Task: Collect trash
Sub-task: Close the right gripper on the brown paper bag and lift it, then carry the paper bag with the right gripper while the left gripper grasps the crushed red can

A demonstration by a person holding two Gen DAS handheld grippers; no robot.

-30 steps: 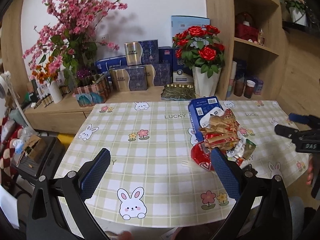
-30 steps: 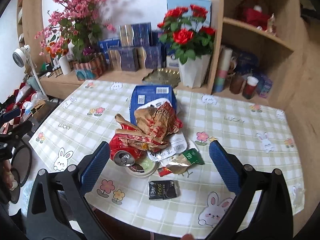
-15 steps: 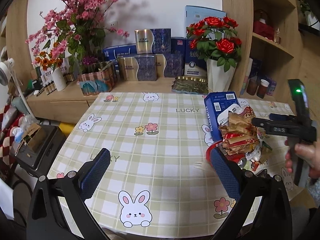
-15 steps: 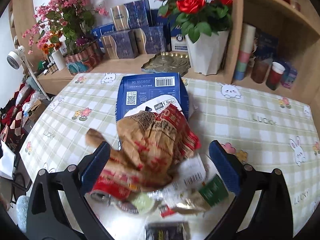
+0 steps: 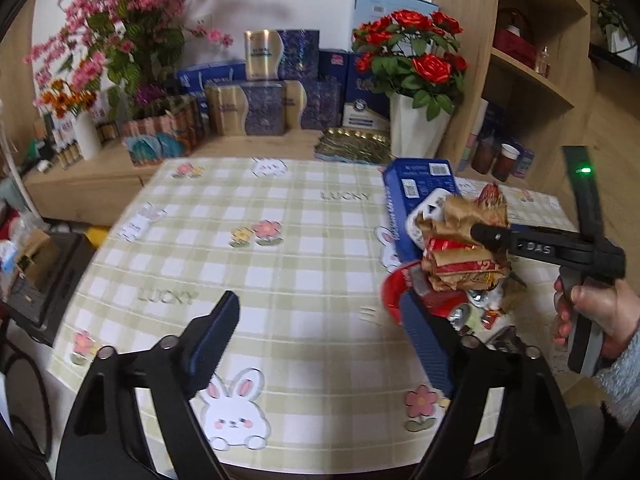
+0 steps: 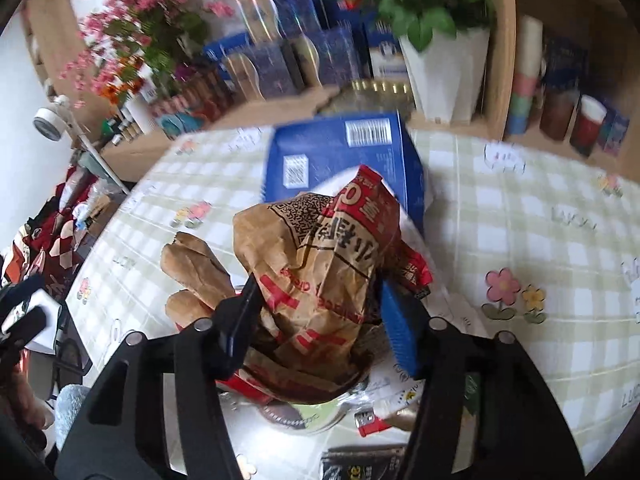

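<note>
A trash pile lies on the checked tablecloth [image 5: 248, 256]: a crumpled brown-and-red paper bag [image 6: 320, 280], a blue box [image 6: 340, 152] behind it, a red wrapper [image 5: 396, 292] and small wrappers [image 6: 372, 420] below. My right gripper [image 6: 320, 320] has closed in around the paper bag, with its fingers [image 6: 400, 336] against both sides. In the left wrist view the right gripper [image 5: 532, 244] reaches into the bag [image 5: 460, 248]. My left gripper [image 5: 320, 336] is open and empty above the table's near edge, left of the pile.
A white vase of red roses [image 5: 416, 128], a gold tray [image 5: 352, 146] and stacked blue gift boxes [image 5: 280, 92] stand on the sideboard behind the table. Wooden shelves [image 5: 532, 80] with cups are at the right. A black device [image 5: 48, 264] sits on the floor at left.
My right gripper has moved down and forward onto the pile and narrowed from wide open onto the paper bag. My left gripper has stayed open and shifted slightly toward the pile.
</note>
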